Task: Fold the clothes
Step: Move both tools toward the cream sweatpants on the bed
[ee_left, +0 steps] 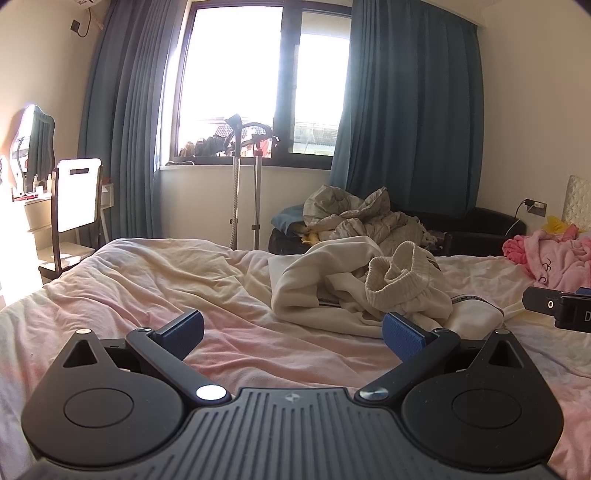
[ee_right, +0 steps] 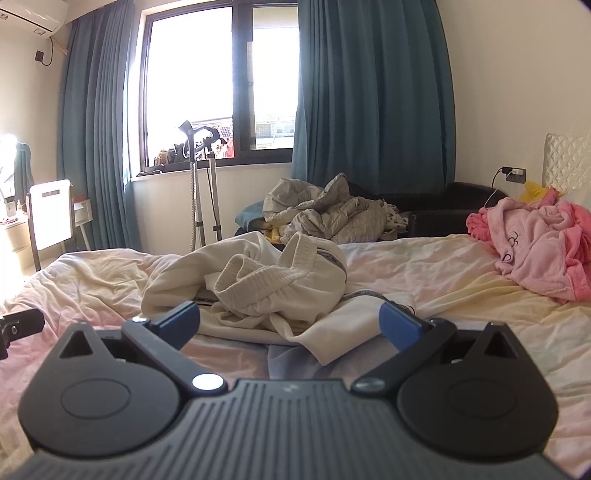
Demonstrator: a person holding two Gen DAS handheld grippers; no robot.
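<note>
1. The left tongs [ee_left: 293,332] stand wide apart over the bed [ee_left: 129,288], their blue pads clear of any cloth, nothing between them but pink and cream bedsheet.
2. The right tongs [ee_right: 290,326] are equally wide and hold nothing; a flap of the cream garment [ee_right: 258,284] lies on the bed in the gap between the pads, and the view does not settle whether the right-hand pad touches it.
3. That cream garment [ee_left: 332,291], a crumpled heap with a ribbed elastic waistband [ee_right: 258,278] standing up in folds, lies mid-bed; in the left wrist view it sits ahead and to the right of the tongs, in the right wrist view it is straight ahead.
4. Only the left wrist view shows the dressing mirror [ee_left: 35,144] at the far left.
5. Only the right wrist view shows the wall air conditioner [ee_right: 29,16] at top left and most of the quilted headboard [ee_right: 565,162].
6. The pink fleece garment [ee_right: 539,251] lies near the headboard, well apart from the cream one; the left wrist view shows it only at the right edge.
7. Each view catches the other tool as a black part at its edge: at the right in the left wrist view, at the left in the right wrist view.
8. Both views show a grey quilted heap [ee_right: 325,218] on a dark sofa [ee_right: 454,206] beyond the bed, a garment steamer [ee_left: 236,177] by the window [ee_left: 258,81], blue curtains [ee_left: 410,110] and a chair [ee_left: 75,206].
</note>
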